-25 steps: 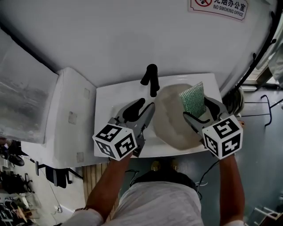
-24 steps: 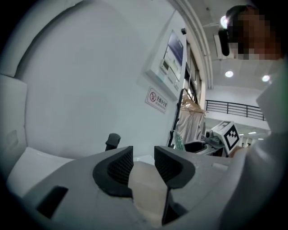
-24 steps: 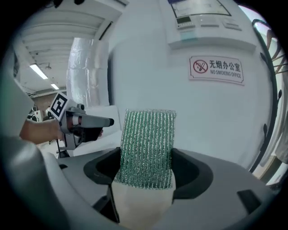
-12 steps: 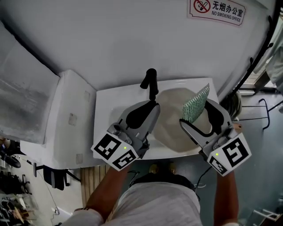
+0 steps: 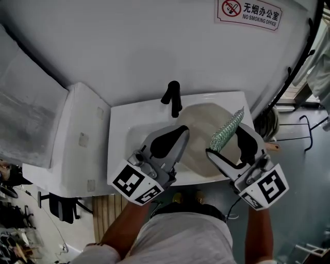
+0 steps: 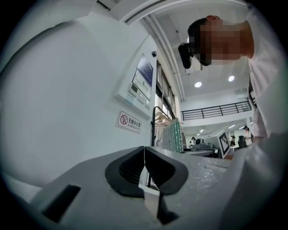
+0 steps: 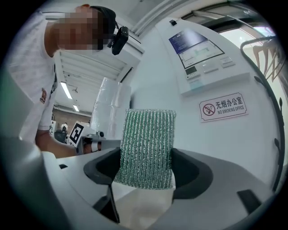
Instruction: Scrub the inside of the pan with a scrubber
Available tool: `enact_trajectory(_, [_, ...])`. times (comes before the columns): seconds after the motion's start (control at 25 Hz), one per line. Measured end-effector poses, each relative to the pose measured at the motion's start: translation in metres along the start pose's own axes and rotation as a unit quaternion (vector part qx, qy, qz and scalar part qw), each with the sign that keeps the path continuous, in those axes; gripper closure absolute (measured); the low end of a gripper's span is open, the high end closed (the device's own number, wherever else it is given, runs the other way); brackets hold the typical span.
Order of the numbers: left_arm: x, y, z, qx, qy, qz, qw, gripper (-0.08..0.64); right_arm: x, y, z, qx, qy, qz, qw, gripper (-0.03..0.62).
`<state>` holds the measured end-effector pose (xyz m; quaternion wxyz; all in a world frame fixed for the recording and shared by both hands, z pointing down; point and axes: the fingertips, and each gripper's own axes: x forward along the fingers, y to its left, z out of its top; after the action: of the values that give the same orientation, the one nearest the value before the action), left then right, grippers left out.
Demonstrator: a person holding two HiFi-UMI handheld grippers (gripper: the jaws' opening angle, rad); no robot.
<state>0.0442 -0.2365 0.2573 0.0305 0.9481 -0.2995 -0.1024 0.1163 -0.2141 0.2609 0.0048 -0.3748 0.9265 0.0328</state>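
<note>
Hovering over the front of the sink (image 5: 122, 124), your left gripper (image 5: 180, 133) has its fingers pressed together with nothing between them. Toward the sink's right side, your right gripper (image 5: 225, 140) pinches the green scrubber (image 5: 227, 129), which stands on edge above the pan (image 5: 200, 119). The pan lies in the sink's right half, pale inside facing up. At the sink's back rim stands the black faucet (image 5: 172, 98). Beyond the sink, a no-smoking sign (image 5: 249, 11) hangs on the wall.
</note>
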Motion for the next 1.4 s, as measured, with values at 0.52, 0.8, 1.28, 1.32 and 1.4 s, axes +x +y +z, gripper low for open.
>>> enact_trajectory(0.52, [-0.008,-0.02,0.002,0.016,-0.012,-0.016,0.9997,0.545,-0.008,0.021,0.003,-0.004,-0.035,0.013,0.999,0.241])
enact_trajectory(0.8, [-0.007,-0.026,0.002,0.018,-0.009,-0.02,0.9996,0.545,-0.013,0.023,0.004,-0.001,-0.045,0.011,0.999,0.242])
enact_trajectory(1.28, [-0.008,-0.025,0.0,0.018,-0.007,-0.02,0.9996,0.545,-0.012,0.024,0.001,-0.009,-0.044,0.01,0.999,0.244])
enact_trajectory(1.32, [-0.008,-0.025,-0.001,0.018,-0.006,-0.02,0.9996,0.545,-0.012,0.024,0.001,-0.009,-0.043,0.011,0.999,0.244])
enact_trajectory(1.4, [-0.008,-0.026,-0.001,0.018,-0.005,-0.021,0.9996,0.545,-0.012,0.025,0.001,-0.01,-0.041,0.011,0.999,0.244])
